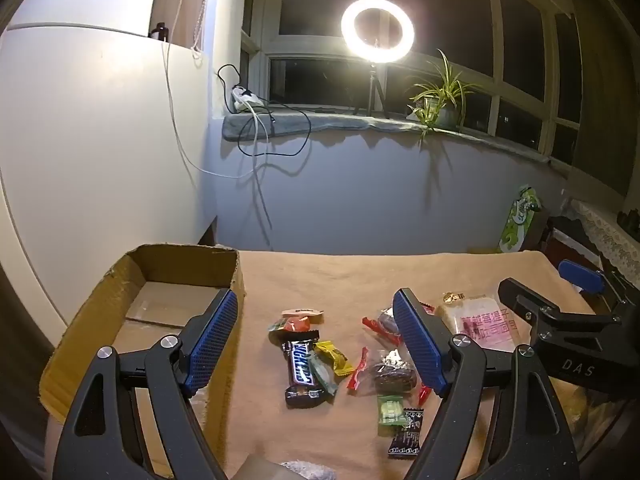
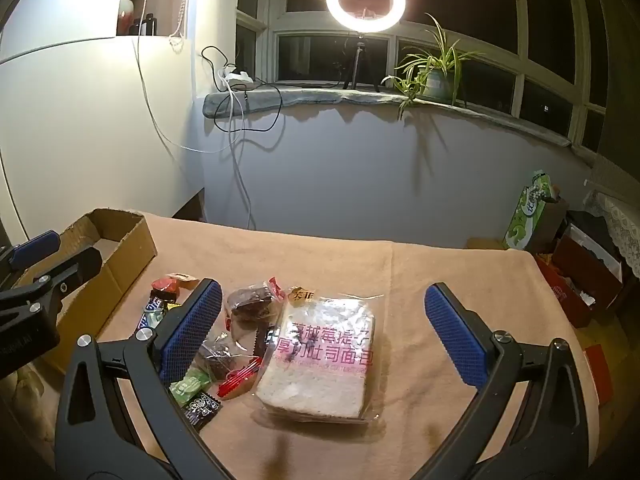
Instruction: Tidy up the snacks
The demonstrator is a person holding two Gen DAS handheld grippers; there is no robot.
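Several snacks lie on a tan cloth: a Snickers bar [image 1: 301, 368], a yellow candy [image 1: 334, 358], a green candy [image 1: 390, 410], a black packet [image 1: 407, 434], a wrapped brown cake [image 1: 390, 374] and a bag of sliced bread [image 1: 486, 326]. An empty cardboard box [image 1: 120, 280] stands to their left. My left gripper [image 1: 316, 308] hovers open above the small snacks, holding nothing. In the right wrist view, my right gripper [image 2: 323, 292] hangs open over the bread bag [image 2: 320, 360], apart from it. The cakes [image 2: 252, 302] and the box [image 2: 132, 248] show to its left.
A ring light [image 1: 376, 36] on a tripod, a potted plant [image 1: 438, 106] and trailing cables [image 1: 272, 132] sit on the window sill beyond the table. A green carton [image 2: 526, 212] and red boxes [image 2: 580, 280] crowd the floor past the table's right edge.
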